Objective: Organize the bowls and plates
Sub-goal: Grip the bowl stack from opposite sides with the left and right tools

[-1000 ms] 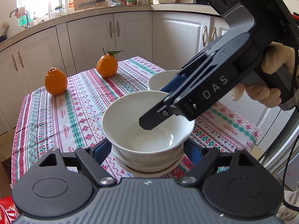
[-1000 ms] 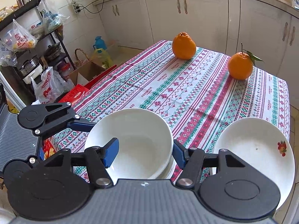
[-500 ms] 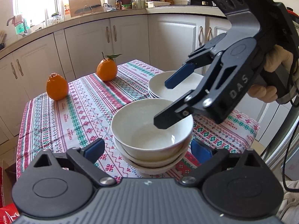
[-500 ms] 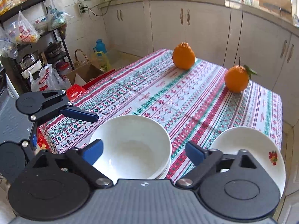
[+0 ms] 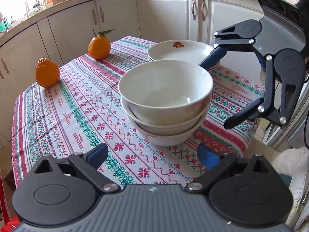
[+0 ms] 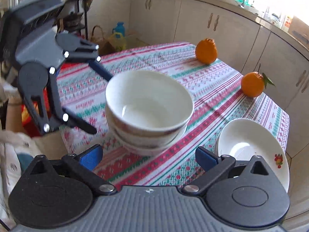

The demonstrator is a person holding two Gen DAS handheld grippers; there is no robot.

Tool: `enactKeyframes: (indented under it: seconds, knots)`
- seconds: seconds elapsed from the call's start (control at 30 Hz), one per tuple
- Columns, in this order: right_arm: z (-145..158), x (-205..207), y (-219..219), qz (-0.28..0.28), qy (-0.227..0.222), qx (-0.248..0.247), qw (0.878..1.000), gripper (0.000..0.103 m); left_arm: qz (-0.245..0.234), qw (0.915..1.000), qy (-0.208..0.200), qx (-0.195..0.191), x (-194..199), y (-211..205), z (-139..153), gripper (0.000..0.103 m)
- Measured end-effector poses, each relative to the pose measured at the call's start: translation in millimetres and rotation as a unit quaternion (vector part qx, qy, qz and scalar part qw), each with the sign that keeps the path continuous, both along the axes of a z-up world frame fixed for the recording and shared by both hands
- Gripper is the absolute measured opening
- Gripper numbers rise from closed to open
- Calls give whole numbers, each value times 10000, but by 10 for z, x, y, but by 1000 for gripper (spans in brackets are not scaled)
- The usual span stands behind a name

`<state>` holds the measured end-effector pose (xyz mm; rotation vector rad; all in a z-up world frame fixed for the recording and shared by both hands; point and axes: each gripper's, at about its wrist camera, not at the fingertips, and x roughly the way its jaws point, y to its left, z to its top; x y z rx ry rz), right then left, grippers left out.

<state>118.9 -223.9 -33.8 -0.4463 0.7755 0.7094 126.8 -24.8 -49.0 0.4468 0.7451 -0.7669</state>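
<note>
A stack of three white bowls (image 5: 166, 100) (image 6: 148, 106) stands on the patterned tablecloth (image 5: 77, 116). Behind it in the left wrist view lies a stack of white plates (image 5: 181, 50) (image 6: 251, 148) with a small fruit print. My left gripper (image 5: 152, 154) (image 6: 96, 100) is open, its blue pads short of the bowls and apart from them. My right gripper (image 6: 148, 155) (image 5: 220, 92) is open wide too, just off the stack's other side, with nothing between its fingers.
Two oranges (image 5: 47, 73) (image 5: 99, 46) sit toward the far side of the table. White kitchen cabinets (image 5: 164, 15) ring the table. The table's near edge (image 5: 256, 137) drops off by the right gripper. Bags and boxes (image 6: 114, 40) crowd the floor.
The right gripper let go of the top bowl's rim, opened wide and drew back. The left gripper opened from around the stack's base and pulled back. The bowls stay stacked.
</note>
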Motion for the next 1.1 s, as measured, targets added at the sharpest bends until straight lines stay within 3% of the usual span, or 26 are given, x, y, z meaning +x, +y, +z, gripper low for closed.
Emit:
enactKeyframes:
  seconds: [0.2, 0.67, 1.1]
  knots:
    - [-194, 116, 22, 234, 77, -140, 9996, 103, -441, 9988, 171, 139, 150, -87, -144, 97]
    - [-250, 446, 115, 1075, 310, -221, 9935, 103, -1509, 9872, 507, 136, 445, -145, -148, 86]
    - [-199, 550, 166, 1336, 518, -135, 9896, 93, -1735, 9827, 638, 57, 534, -154, -174, 81]
